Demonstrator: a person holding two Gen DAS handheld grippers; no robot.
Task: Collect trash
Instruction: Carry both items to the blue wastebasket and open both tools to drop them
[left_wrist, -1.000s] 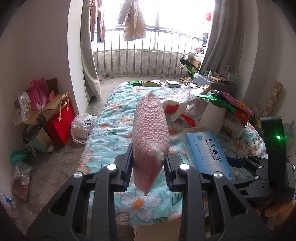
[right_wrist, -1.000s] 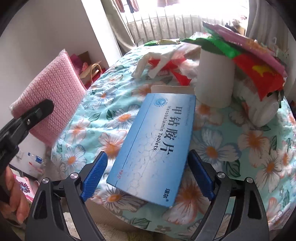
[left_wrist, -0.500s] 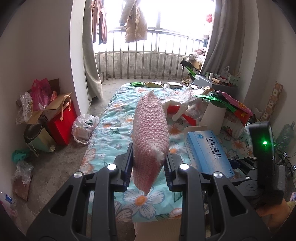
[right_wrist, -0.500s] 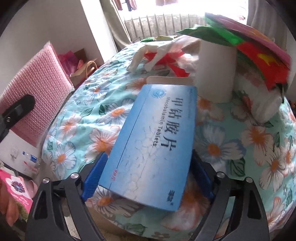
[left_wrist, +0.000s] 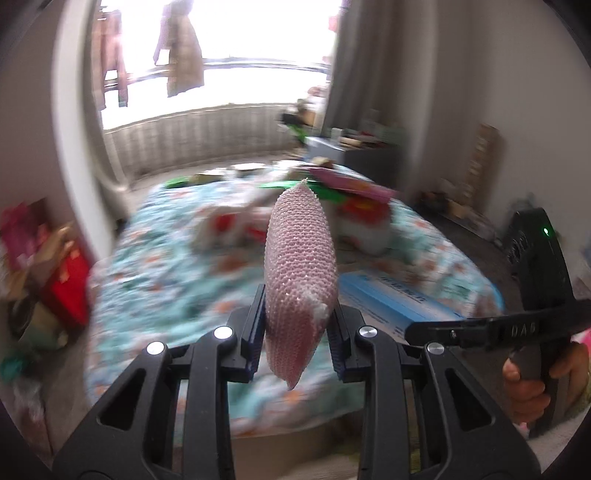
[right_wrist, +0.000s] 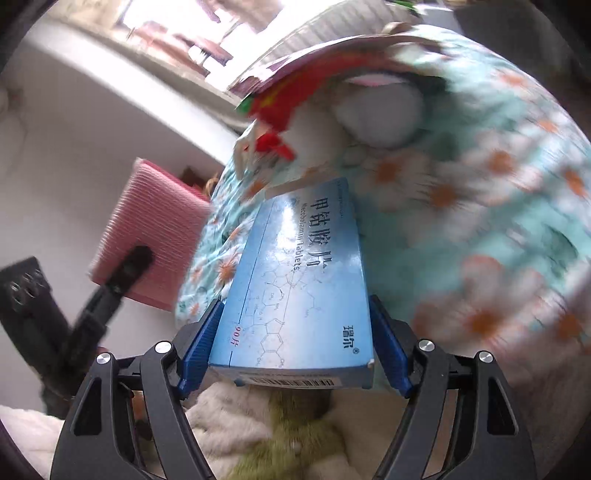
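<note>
- Closing on the blue tablet box (right_wrist: 295, 280): right gripper (right_wrist: 295, 343) — a second ago its jaws stood wide of the box, now both pads meet its long sides.
- Box: near end lifted off the floral bedspread (right_wrist: 480, 221), tilted.
- Left gripper (left_wrist: 297, 336): clamped as before on the pink bubble-wrap pouch (left_wrist: 299, 266), held upright.
- Reading: second piece of trash nearly secured — both hands loaded.

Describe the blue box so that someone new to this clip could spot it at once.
Find the bed with the floral cover. At its near edge, the right gripper is closing its jaws on the blue box. It is the only flat blue carton there, printed with black Chinese characters, "Tablets" and a barcode.
</note>
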